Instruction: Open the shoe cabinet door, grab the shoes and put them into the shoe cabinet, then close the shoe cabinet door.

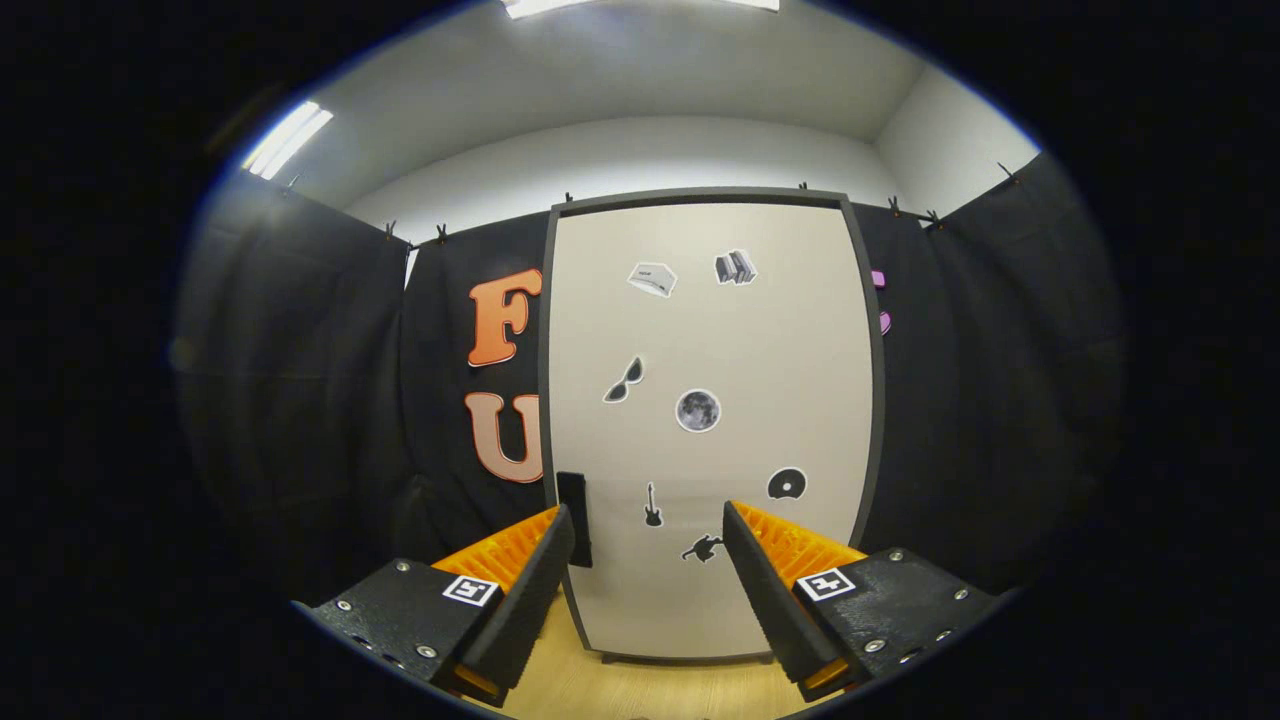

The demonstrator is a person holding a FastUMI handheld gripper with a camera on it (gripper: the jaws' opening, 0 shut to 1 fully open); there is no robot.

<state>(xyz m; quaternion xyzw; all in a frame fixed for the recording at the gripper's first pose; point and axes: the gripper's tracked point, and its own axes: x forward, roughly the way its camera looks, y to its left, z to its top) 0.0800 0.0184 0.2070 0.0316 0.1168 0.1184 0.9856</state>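
Ridged hand-held gripper (648, 535) fingers spread apart before smooth, stickered, closed shoe cabinet door (712, 430).

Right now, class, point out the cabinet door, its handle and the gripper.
cabinet door (740, 340), gripper view, bare middle of panel.
handle (573, 515), gripper view, middle of dark bar.
gripper (648, 525), gripper view, midway between open fingertips.

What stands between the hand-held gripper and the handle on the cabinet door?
Nothing visible does. The hand-held gripper is open, holding nothing. The dark handle sits at the closed door's left edge, just ahead of the left finger, with only open air between them. The floor below shows bare wood.
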